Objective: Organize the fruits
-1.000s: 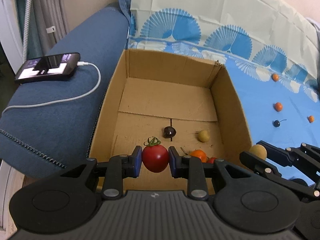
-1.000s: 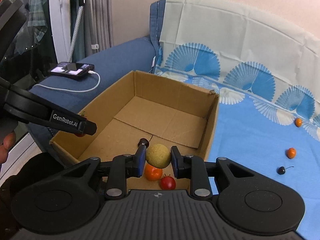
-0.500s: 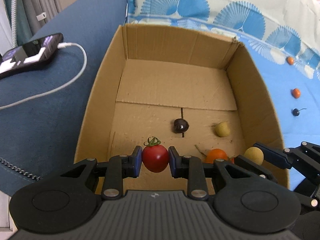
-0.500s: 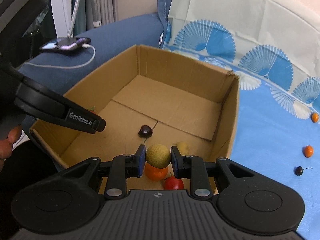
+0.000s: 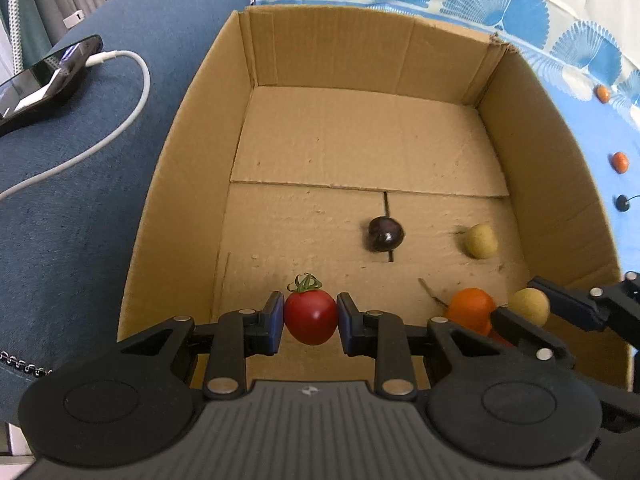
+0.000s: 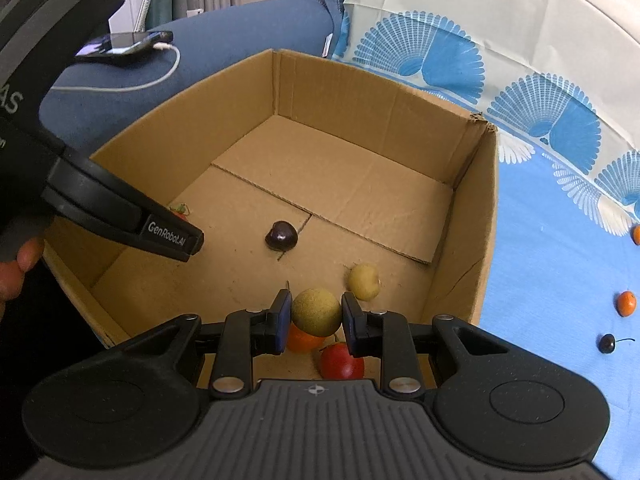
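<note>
- Descent is what changed over the last second — we have brought both grippers down over the cardboard box (image 5: 192, 184), whose floor now fills both views, so release looks close.
- Our left gripper (image 5: 310, 322) has its jaws clamped on the red tomato (image 5: 310, 316), centred between the pads, stem up, above the box's near floor.
- Our right gripper (image 6: 314, 318) has its jaws clamped on the yellow-green fruit (image 6: 316, 311) — directly over the orange fruit (image 6: 302, 342) already in the box.
- Three small fruits (image 6: 626, 303) lie outside on the blue cloth (image 6: 560, 264).
</note>
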{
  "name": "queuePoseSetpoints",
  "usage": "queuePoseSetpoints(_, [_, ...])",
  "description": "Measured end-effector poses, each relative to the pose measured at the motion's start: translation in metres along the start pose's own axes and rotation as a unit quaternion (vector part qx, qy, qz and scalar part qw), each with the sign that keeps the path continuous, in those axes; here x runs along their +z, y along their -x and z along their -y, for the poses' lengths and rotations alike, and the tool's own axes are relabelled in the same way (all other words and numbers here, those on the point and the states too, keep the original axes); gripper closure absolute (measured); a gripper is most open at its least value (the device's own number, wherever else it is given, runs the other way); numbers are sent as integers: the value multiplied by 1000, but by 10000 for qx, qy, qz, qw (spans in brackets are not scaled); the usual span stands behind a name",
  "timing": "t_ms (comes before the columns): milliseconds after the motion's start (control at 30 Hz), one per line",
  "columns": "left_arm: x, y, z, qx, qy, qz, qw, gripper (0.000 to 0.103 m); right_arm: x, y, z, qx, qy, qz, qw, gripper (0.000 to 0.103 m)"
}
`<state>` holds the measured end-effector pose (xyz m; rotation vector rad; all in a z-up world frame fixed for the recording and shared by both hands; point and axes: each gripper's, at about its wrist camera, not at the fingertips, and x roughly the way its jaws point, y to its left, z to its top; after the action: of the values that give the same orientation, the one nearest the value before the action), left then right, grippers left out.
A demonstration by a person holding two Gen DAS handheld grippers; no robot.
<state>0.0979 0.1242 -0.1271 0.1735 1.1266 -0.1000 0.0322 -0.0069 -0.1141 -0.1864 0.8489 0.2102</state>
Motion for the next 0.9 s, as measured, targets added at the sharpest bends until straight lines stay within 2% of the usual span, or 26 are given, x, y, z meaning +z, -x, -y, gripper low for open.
queuePoseSetpoints(133, [0, -2, -1, -3, -20, -25, 10000, 68, -1, -2, -1, 34, 95, -64, 9999, 72])
queuePoseSetpoints(167, [1, 1, -2, -2, -20, -18, 10000, 45, 0, 0, -1, 21, 141, -65, 9999, 54])
queuePoseSetpoints(200, [2, 6, -1, -13, -27, 37, 10000, 11, 0, 3, -2, -3, 187, -33, 9998, 30])
queuePoseSetpoints(233, [2, 13, -1, 18, -36, 165, 9999, 0, 1, 8, -3, -54, 216, 72, 9997, 23])
queuePoseSetpoints(267, [0, 23, -1, 55, -49, 395, 9992, 0, 1, 15, -4, -91, 261, 188, 9994, 17])
queuePoseSetpoints(333, [-3, 41, 1, 66, -214, 680, 9974, 0, 2, 25, -6, -106, 359, 239, 9990, 16])
queuePoseSetpoints(467, [-15, 69, 2, 111, -297, 745, 9967, 0, -1, 48, -3, -178, 134, 259, 9994, 11])
queuePoseSetpoints(733, [-78, 127, -2, 253, 204, 869, 9957, 0, -21, 115, 2, -155, -849, 454, 9952, 7])
queuePoseSetpoints(900, [-106, 154, 5, 367, 187, 1077, 9933, 0, -35, 155, -7, -234, -845, 845, 9926, 5])
